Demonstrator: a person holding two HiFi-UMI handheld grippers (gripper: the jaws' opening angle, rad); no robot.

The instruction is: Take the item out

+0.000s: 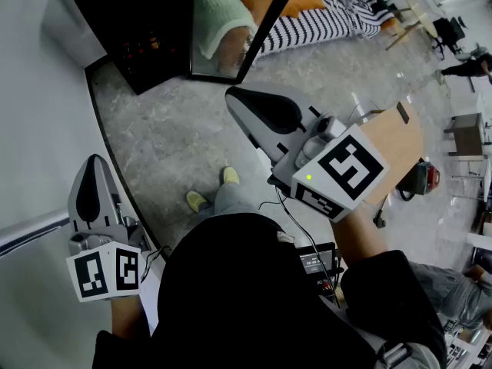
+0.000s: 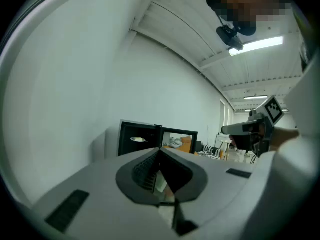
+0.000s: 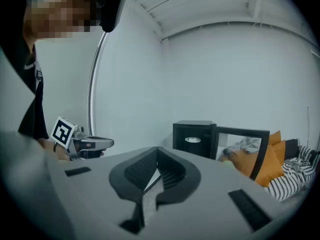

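- Approach step: both grippers hover well short of the black cabinet (image 1: 146, 29), whose door (image 1: 265, 21) hangs open
- Left gripper (image 1: 95, 160) has its jaws pressed together with nothing in them; right gripper (image 1: 234, 96) is just as closed and empty
- The item, a pale dish (image 3: 193, 139), sits inside the cabinet
- Next move, likely: reach in, part the jaws, close on the dish's rim

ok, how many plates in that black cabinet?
1. A white plate sits in the upper part of the open black cabinet. The dark lower part could hide more.
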